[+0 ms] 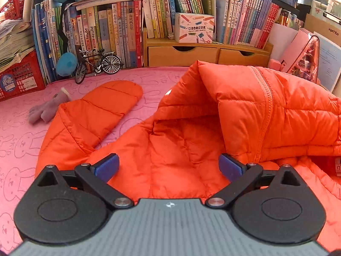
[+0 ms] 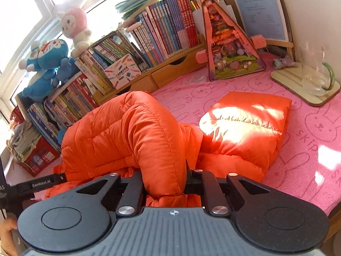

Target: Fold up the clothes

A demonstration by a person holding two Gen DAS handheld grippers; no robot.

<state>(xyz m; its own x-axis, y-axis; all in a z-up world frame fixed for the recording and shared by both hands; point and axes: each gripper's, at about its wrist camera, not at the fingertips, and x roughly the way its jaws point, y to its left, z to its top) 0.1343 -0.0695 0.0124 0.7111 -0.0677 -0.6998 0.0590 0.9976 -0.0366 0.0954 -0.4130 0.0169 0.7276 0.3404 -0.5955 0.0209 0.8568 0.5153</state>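
In the left wrist view the left gripper (image 1: pixel 169 167) fills the bottom of the frame, its blue-padded fingers (image 1: pixel 107 166) spread wide with nothing between them, poised over the quilted lining of an orange puffer jacket (image 1: pixel 191 132); the jacket spreads across the middle and right of the frame on a pink rabbit-print cloth (image 1: pixel 19 140); one sleeve (image 1: pixel 102 111) lies flat toward centre left, its cuff near a pale pink glove (image 1: pixel 45 111); a front panel with the zipper stands folded up at centre right; further back a model bicycle (image 1: pixel 97 65) leans by a row of books (image 1: pixel 96 34), with a wooden drawer shelf (image 1: pixel 204 54) at top centre.

In the right wrist view the right gripper (image 2: pixel 165 184) at the bottom is clamped on a raised fold of the jacket; the other sleeve (image 2: pixel 245 123) lies sunlit at centre right; beyond, a glass jug (image 2: pixel 315 72) stands on a wooden board (image 2: pixel 285 79) at the right edge; plush toys (image 2: pixel 46 70) sit on the books at upper left.
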